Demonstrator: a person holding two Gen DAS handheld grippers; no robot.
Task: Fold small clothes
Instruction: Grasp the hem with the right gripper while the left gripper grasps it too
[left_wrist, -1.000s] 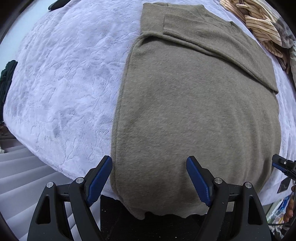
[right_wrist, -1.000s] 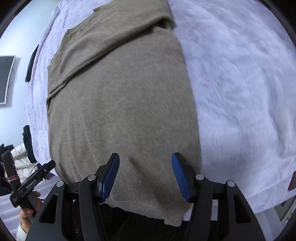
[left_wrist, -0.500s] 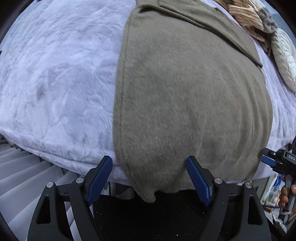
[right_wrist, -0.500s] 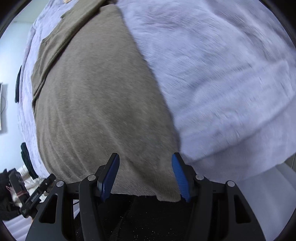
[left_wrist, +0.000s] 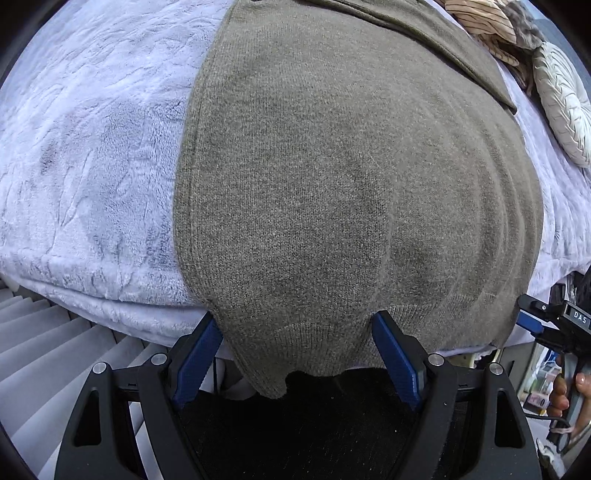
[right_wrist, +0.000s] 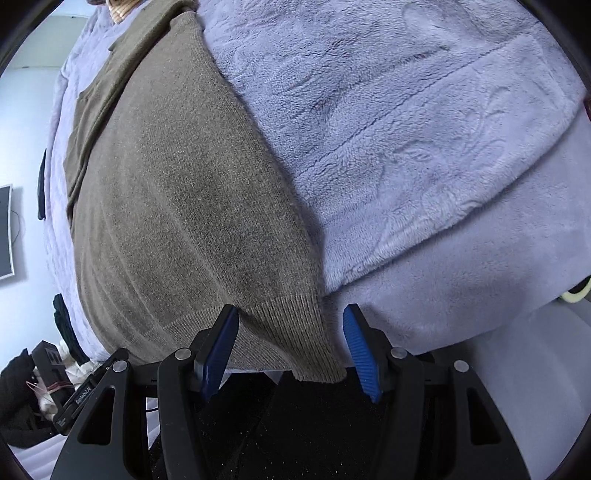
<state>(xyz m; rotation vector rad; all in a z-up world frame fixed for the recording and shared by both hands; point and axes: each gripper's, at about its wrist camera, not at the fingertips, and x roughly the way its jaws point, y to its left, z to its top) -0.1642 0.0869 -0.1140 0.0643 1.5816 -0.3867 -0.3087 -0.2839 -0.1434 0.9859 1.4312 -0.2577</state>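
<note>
An olive-brown knit sweater (left_wrist: 332, 166) lies flat on a lavender fleece blanket (left_wrist: 92, 147), sleeves folded across its far end. Its ribbed bottom hem hangs over the near edge of the bed. My left gripper (left_wrist: 297, 349) is open, with the hem's left corner between its blue pads. My right gripper (right_wrist: 291, 347) is open, with the hem's right corner (right_wrist: 295, 332) between its pads. The sweater also shows in the right wrist view (right_wrist: 177, 203), on the blanket (right_wrist: 406, 129). The right gripper's tip shows at the right edge of the left wrist view (left_wrist: 532, 321).
A striped garment (left_wrist: 480, 22) and a cream ribbed cushion (left_wrist: 561, 103) lie at the far right of the bed. The grey bed side (left_wrist: 44, 339) drops below the blanket. A wall monitor (right_wrist: 5, 232) and dark clothes (right_wrist: 62, 325) are at the left.
Both grippers have dropped lower and closer to the bed's near edge, so the sweater's hem now sits between each pair of open pads. The sweater has not moved.
</note>
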